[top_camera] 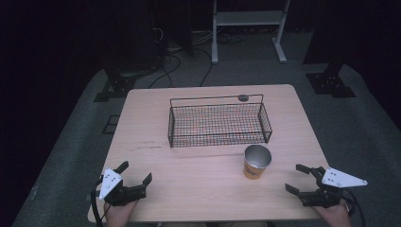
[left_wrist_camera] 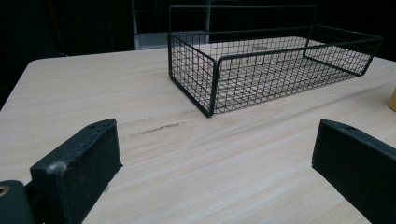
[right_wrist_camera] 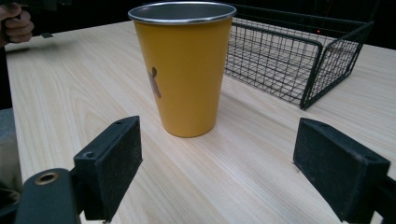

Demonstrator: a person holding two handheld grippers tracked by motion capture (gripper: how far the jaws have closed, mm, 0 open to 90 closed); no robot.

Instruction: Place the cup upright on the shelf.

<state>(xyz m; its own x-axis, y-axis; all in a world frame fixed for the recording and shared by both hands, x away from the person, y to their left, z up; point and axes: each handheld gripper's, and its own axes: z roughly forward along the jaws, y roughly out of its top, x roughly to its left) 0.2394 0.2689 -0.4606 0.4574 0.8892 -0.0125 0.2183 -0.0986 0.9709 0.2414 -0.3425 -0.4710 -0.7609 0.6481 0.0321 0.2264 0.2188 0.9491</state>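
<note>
Gaping wide, left hand-held gripper (top_camera: 135, 173) (holding nothing), right hand-held gripper (top_camera: 299, 178) likewise, near cup (top_camera: 257, 161)

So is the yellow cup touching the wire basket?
Apart. In the high view bare tabletop shows between the yellow cup and the near wall of the wire basket; the right gripper view shows the same gap beside the cup.

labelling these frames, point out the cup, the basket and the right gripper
cup (top_camera: 256, 168), high view, on its yellow side wall
basket (top_camera: 216, 141), high view, on its near mesh wall
right gripper (top_camera: 298, 178), high view, midway between its open fingertips
</note>
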